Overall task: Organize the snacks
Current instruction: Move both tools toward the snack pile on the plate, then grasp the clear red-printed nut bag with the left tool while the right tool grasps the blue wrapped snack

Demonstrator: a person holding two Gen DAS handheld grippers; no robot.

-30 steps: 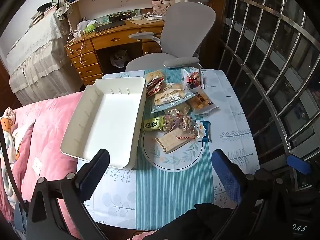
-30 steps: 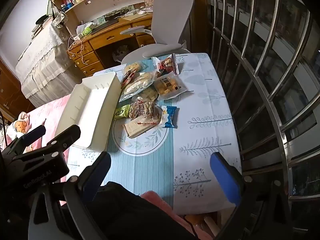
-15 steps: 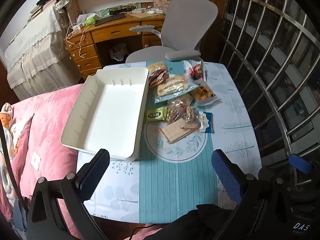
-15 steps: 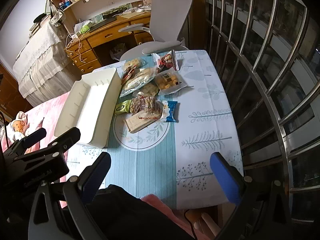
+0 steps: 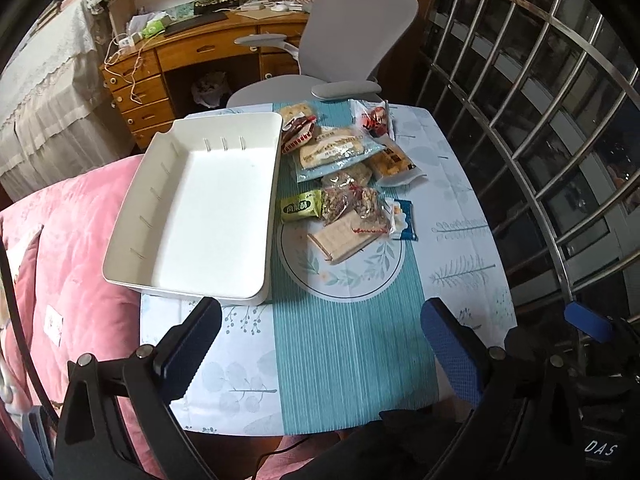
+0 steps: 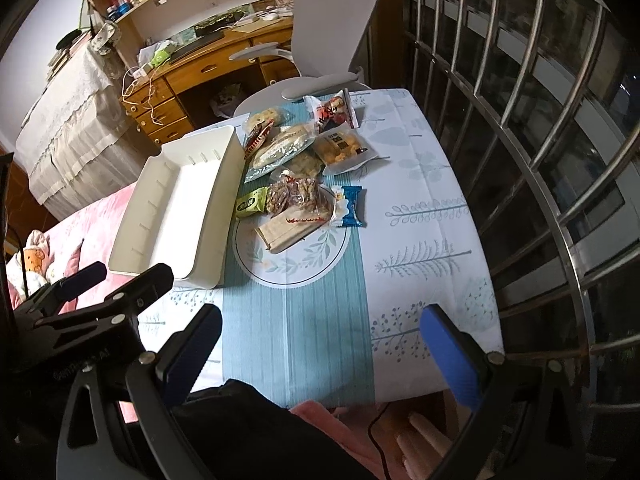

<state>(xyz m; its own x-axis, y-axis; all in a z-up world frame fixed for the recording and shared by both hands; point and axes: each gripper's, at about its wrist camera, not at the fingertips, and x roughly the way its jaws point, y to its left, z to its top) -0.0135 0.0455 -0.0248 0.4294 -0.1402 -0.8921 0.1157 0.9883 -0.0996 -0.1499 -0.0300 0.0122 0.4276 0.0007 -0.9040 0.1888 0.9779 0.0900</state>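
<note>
The tray (image 5: 200,204) is plain cream-white. The tablecloth (image 5: 460,208) is pale white-blue with grey-blue leaf sprigs, a teal striped band (image 5: 348,352) down its middle and a white leaf-wreathed circle (image 5: 348,276). One snack packet (image 5: 301,207) is lime green, another (image 6: 352,206) blue and white, a third (image 6: 334,112) seemingly red. The bedcover (image 5: 68,216) is pink; the left claw (image 5: 320,336) has blue pads (image 5: 452,352).

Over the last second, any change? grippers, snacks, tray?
Both grippers drew back and up from the table: left gripper and right gripper now take in more of the near tablecloth. Both stayed open, holding nothing. The white tray remains empty, and the snack pile beside it is untouched.
</note>
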